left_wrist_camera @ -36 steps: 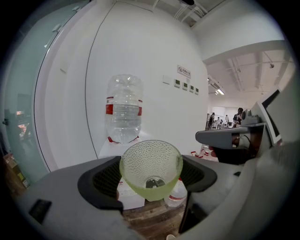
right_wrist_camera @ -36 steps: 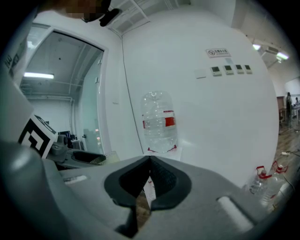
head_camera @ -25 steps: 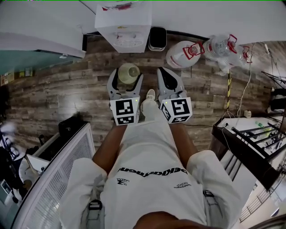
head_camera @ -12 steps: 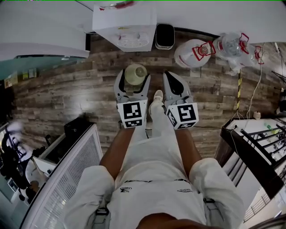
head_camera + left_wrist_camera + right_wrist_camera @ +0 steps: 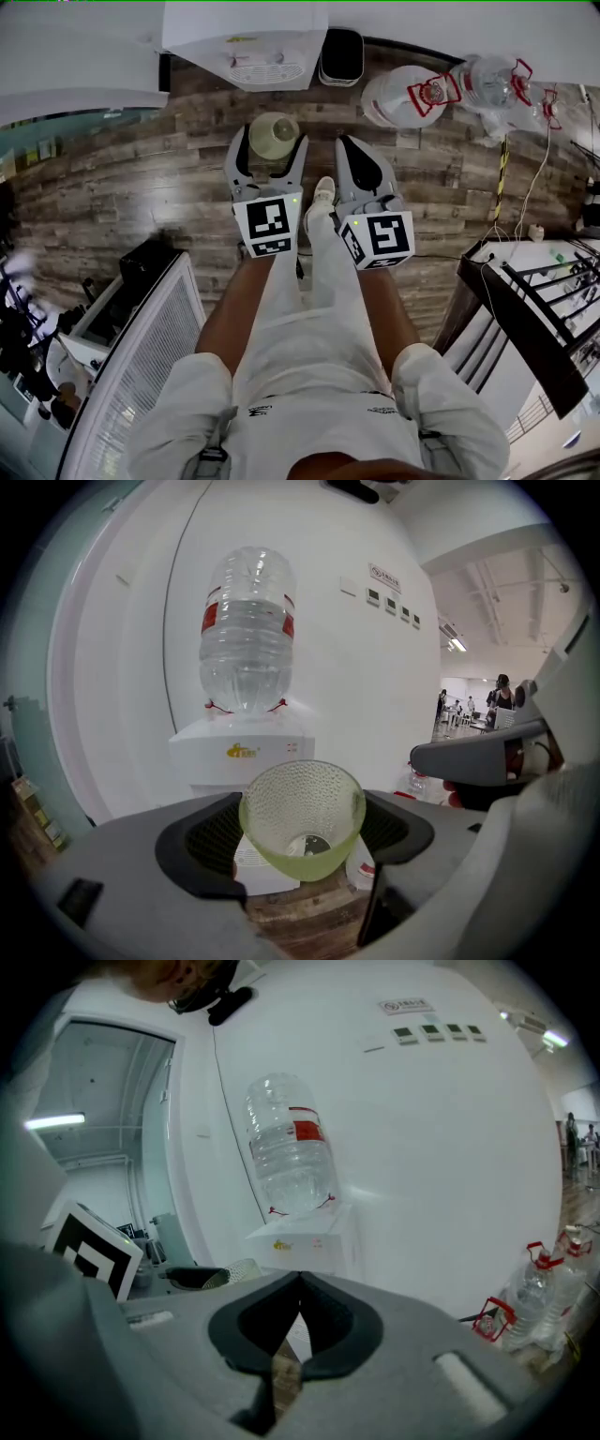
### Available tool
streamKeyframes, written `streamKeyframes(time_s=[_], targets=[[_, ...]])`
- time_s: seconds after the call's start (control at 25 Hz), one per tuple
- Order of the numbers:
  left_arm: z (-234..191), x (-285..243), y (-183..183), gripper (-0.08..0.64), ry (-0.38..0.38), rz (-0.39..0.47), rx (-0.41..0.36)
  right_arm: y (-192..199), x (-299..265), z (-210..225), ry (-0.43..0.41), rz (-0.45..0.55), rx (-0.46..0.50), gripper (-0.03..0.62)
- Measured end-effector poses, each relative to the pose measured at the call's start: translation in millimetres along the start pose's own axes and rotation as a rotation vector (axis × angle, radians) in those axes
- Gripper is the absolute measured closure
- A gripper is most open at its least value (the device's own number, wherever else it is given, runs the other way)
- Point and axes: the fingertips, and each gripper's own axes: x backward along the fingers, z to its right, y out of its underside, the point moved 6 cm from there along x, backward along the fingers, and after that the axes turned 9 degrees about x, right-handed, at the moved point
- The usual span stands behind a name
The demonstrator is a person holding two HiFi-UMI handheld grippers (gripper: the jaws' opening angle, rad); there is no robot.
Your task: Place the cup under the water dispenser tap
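The left tongs [image 5: 270, 155] clench a pale green dimpled glass cup [image 5: 302, 813] by its sides, upright, above the wood-plank floor [image 5: 141, 187]. The cup hangs short of the white water dispenser [image 5: 248, 42], with a strip of bare floor between them. The right tongs [image 5: 298, 1288] ride just beside the left, pressed together on nothing. A black bin [image 5: 341, 56] stands at the dispenser's right edge, and spare water jugs [image 5: 403, 94] lie beyond it. A white grilled cabinet [image 5: 131, 375] borders the person's left side and a dark rack [image 5: 525, 309] the right.
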Motion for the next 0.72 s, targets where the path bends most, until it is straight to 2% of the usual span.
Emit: streamKeyframes(time_s=[0.28, 0.72], targets=[[-13.8, -39.4, 28.4, 0.187, -0.011, -0.009, 0.023, 35.2, -18.2, 14.8, 0.029, -0.023, -0.016, 0.594], [-34.2, -98.5, 78.3, 0.187, -0.028, -0.029, 0.002, 77.6, -42.8, 27.3, 0.026, -0.041, -0.035, 0.594]])
